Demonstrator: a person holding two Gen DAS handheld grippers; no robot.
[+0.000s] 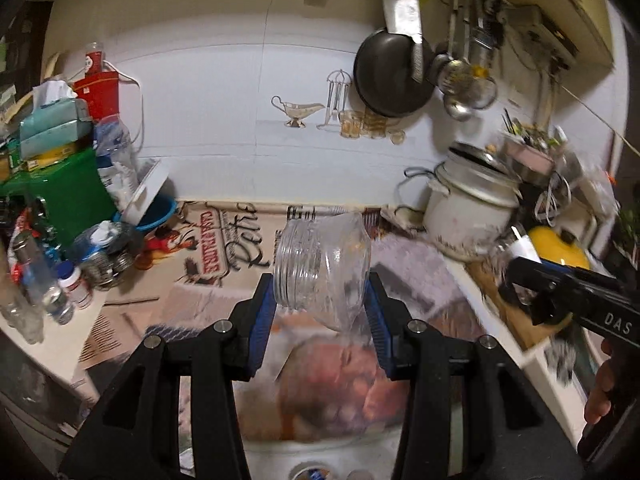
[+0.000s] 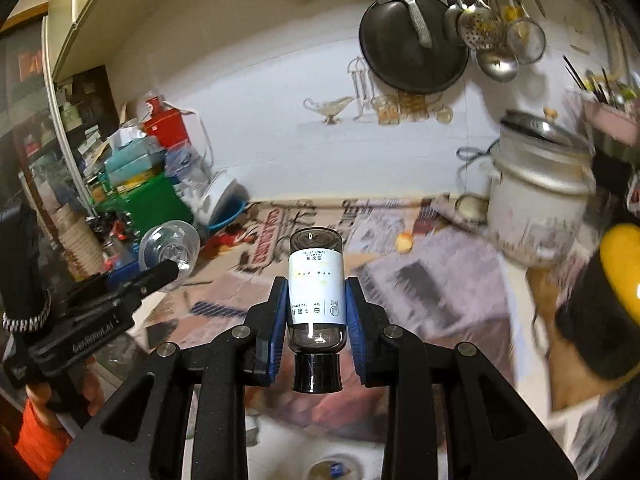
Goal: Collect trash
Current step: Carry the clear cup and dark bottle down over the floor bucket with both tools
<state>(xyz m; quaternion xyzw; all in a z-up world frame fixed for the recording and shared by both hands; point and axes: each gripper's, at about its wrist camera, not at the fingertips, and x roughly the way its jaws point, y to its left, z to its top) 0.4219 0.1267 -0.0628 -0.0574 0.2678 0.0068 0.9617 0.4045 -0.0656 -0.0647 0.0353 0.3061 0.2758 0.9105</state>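
Left wrist: rice cooker [image 1: 468, 216] beyond held jar [image 1: 320, 264].

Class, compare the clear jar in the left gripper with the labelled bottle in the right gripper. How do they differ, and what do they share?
The jar is wide, squat and crumpled; the bottle is slim and keeps its shape.
The jar has no label; the bottle wears a white one.
The jar's threaded mouth is open, tilted sideways; the bottle is capped in black, cap toward the camera.
Shared: both are see-through, look empty, and are clamped between blue pads above the newspaper-covered counter.

Light: dim and yellowish in my kitchen | Blur: my surface [image 1: 208, 308] smears | Edges: bent round, dark corners
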